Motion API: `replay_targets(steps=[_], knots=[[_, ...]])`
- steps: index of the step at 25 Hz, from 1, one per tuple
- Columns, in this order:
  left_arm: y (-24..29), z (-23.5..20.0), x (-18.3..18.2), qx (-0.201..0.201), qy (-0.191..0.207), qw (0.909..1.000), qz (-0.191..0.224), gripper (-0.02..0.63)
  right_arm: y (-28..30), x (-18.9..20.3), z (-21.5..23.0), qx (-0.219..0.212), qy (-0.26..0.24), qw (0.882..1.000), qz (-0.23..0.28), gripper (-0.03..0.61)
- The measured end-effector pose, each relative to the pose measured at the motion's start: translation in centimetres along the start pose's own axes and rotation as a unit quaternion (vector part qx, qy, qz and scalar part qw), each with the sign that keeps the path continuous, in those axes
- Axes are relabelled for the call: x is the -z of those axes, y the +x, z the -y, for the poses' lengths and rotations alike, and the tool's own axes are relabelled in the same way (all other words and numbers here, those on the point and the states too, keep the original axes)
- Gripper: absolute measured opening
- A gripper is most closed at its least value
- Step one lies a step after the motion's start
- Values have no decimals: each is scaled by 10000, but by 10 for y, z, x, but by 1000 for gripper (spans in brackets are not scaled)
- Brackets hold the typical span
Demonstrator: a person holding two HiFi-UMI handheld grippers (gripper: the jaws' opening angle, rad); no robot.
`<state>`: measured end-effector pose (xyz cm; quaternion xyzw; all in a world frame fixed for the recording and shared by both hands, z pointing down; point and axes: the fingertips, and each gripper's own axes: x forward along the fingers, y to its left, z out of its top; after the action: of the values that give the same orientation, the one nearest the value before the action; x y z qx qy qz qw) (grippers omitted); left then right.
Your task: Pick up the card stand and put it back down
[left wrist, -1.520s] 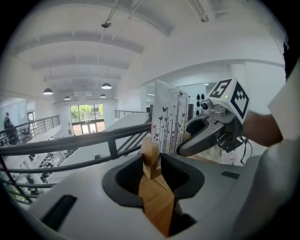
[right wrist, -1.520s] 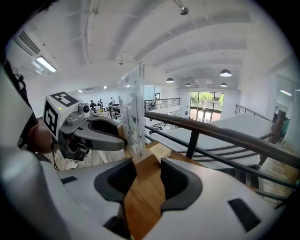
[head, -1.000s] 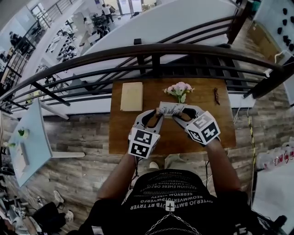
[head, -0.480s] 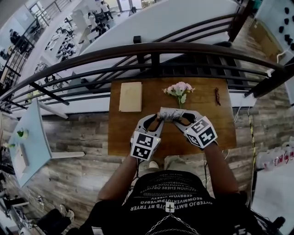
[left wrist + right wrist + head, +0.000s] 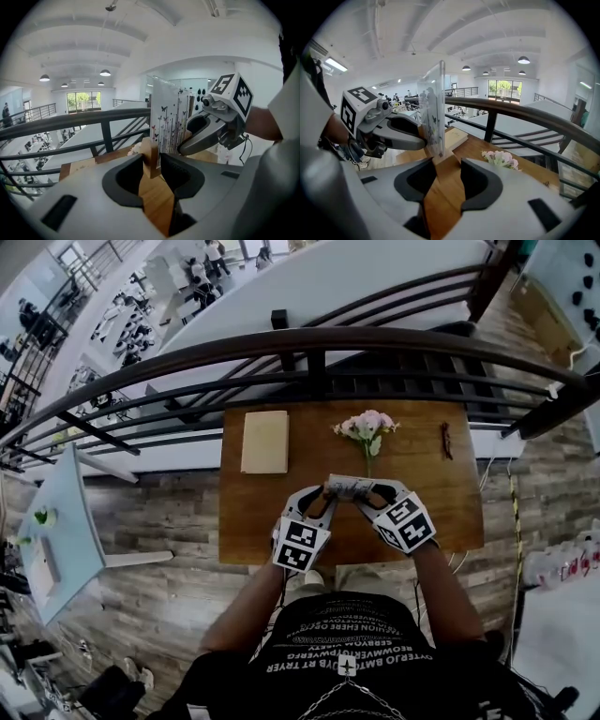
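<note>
A small dark object (image 5: 445, 439) at the brown wooden table's (image 5: 253, 531) upper right is too small to identify from overhead.

This looks like a big open office, seen from an upper floor. A curved dark metal railing (image 5: 309, 341) runs beside a small brown wooden table (image 5: 253, 517). Far below are rows of white desks (image 5: 127, 329) with people (image 5: 199, 276), probably working.

Tan book (image 5: 265, 442), pink flowers (image 5: 367, 425), wooden table (image 5: 251, 521)

Left tongs (image 5: 322, 499), right tongs (image 5: 373, 495) both clamped, tips angled inward toward each other.
</note>
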<state>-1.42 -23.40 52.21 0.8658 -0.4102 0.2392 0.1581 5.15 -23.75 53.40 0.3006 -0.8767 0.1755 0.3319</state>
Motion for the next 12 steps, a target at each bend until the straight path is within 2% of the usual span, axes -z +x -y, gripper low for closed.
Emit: replay_targets(steps=[12], knots=[[33, -6, 43, 97, -177, 9994, -283, 138, 36, 36, 9, -31, 153, 9997, -203, 174]])
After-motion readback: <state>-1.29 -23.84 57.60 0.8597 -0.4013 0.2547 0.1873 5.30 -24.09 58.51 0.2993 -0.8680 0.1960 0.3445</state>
